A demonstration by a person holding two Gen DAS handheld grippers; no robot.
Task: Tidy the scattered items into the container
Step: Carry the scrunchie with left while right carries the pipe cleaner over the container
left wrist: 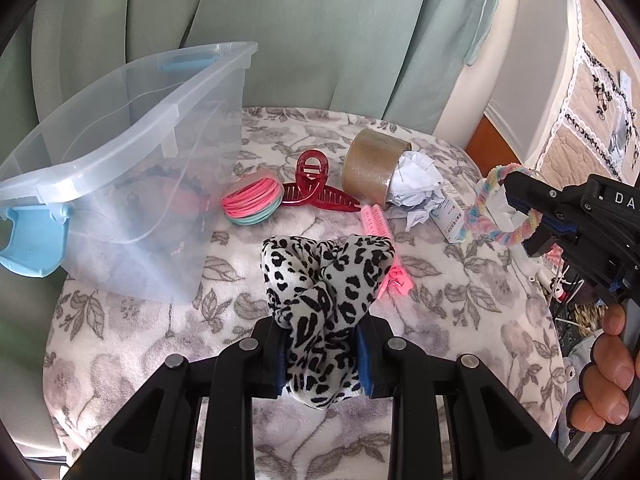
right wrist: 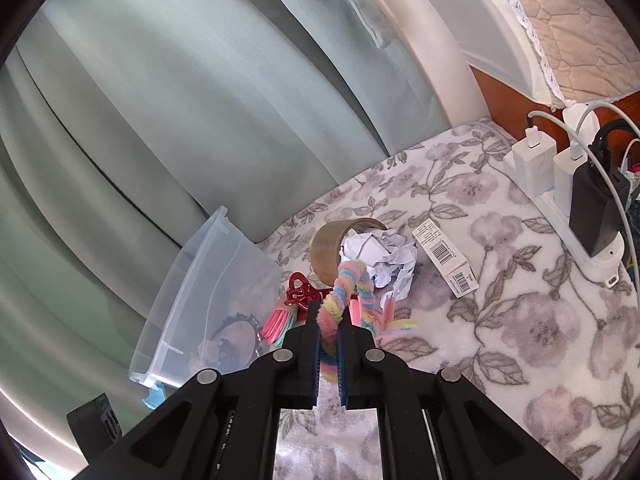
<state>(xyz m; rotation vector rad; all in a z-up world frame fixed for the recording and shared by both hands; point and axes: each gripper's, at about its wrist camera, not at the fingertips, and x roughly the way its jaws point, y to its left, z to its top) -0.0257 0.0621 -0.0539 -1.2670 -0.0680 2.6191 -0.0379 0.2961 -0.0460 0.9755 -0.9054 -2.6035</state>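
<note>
Both tongs are loaded over the floral-blanket surface (left wrist: 132, 344), with the clear bin (left wrist: 120, 168) at its left rear against the green curtain (left wrist: 280, 20); a dark item already lies inside the bin. The main risk is at the bin: it is light and stands close to the surface's edge, so a knock from either tool as it crosses the rim would likely shove or tip it. The left tongs (left wrist: 324, 364) are clamped on the leopard scrunchie (left wrist: 320, 280), whose loose folds bulge well beyond the pads; the slack cloth could drag over the pink roller (left wrist: 380, 232) just behind it, or catch on the bin wall and pull free short of the opening. The right tongs (right wrist: 329, 364) are pinched on one short stretch of the rainbow loop (right wrist: 348, 292), which stands up out of the grip and could swing or slip out during a quick carry. If both tools head for the bin together, they may collide. Still scattered between the tongs and the bin are the tape roll (left wrist: 372, 164) with crumpled paper (left wrist: 416, 188) stuffed in its core, the small box (right wrist: 444, 256) beside it, the red claw clip (left wrist: 312, 188) and the stack of pink and teal bands (left wrist: 252, 200); the bands and clip lie nearest the bin wall. A power strip (right wrist: 588, 240) with chargers lines the right edge, well apart from the route.
</note>
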